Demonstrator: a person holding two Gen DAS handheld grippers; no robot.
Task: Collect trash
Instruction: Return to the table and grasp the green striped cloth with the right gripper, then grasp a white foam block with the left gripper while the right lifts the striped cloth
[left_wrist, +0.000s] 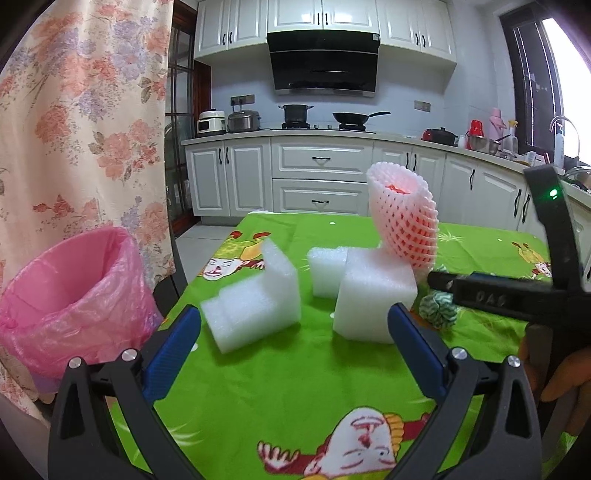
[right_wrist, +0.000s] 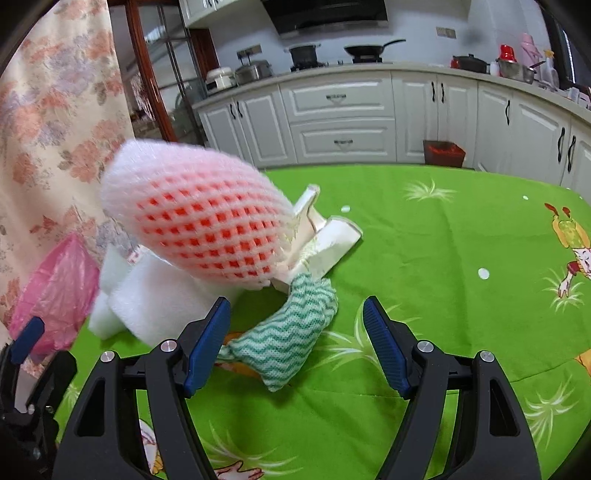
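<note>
On the green tablecloth (left_wrist: 280, 373) lie white foam blocks (left_wrist: 255, 310) (left_wrist: 373, 295), a pink foam fruit net (left_wrist: 404, 218) propped on them, and a green-and-white wavy cloth (right_wrist: 291, 332). My left gripper (left_wrist: 295, 321) is open, its blue pads either side of the foam blocks and short of them. My right gripper (right_wrist: 297, 328) is open just above the cloth, which lies between and ahead of its pads. Beyond the cloth, the fruit net (right_wrist: 192, 214) leans on the foam (right_wrist: 155, 299), beside crumpled white card (right_wrist: 325, 236).
A bin lined with a pink bag (left_wrist: 70, 295) stands off the table's left edge, beside a flowered curtain (left_wrist: 81, 110). White kitchen cabinets (left_wrist: 321, 177) and a stove run along the back. A small red bin (right_wrist: 443, 151) sits on the floor past the table. A hand (left_wrist: 565, 380) holds the right gripper.
</note>
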